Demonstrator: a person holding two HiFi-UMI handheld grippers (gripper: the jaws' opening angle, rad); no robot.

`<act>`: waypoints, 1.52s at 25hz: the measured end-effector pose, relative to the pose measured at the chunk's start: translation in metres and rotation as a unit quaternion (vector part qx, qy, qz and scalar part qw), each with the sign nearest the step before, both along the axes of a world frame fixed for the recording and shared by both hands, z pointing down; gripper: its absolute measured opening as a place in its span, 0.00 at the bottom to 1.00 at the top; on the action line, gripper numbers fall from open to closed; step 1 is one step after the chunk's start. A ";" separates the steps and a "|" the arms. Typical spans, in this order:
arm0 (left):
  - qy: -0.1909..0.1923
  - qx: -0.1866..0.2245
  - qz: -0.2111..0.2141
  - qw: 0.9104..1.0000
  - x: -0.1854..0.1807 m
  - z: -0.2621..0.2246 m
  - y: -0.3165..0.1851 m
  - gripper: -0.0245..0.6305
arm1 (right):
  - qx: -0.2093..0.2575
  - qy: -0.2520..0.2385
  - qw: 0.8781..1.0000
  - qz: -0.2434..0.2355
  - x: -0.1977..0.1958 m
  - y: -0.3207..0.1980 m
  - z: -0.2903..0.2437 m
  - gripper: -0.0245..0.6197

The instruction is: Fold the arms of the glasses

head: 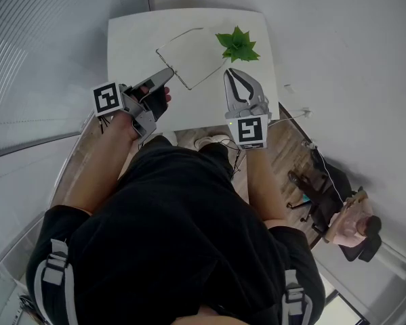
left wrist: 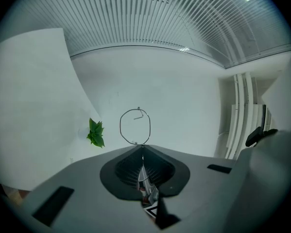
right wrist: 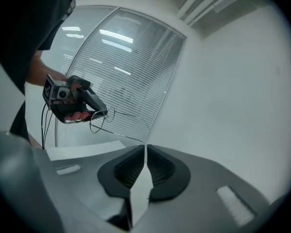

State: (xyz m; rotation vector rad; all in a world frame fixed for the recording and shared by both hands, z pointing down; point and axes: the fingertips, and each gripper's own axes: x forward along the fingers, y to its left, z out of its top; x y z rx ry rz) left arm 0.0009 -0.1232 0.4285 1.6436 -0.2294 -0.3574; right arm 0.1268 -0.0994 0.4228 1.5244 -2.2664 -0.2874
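- while the left tool (head: pixel 166 74) clamps the glasses (head: pixel 175 71) over the bench (head: pixel 135 39), it should serve as a fixed anchor.
- the right tool (head: pixel 231 73), clenched on the tip of the temple arm (head: pixel 209 75), should swing it slowly inward about the hinge.
- the wire looks thin; light force only.

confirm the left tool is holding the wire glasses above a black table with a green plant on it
Not quite: the table is white, not black, as the head view shows. The rest holds: the left tool is shut on the wire glasses above it, and the green plant sits on it.
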 end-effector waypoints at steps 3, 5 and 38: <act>-0.007 -0.005 -0.001 1.000 0.000 0.001 0.000 0.06 | -0.003 0.058 0.998 0.008 0.003 -0.003 0.006 0.10; -0.010 -0.007 -0.002 1.000 0.001 0.001 0.000 0.06 | -0.006 0.098 0.995 0.009 0.004 -0.005 0.011 0.11; -0.017 -0.018 0.002 1.000 0.003 0.003 0.003 0.06 | 0.033 0.312 0.949 0.021 0.006 -0.027 0.038 0.10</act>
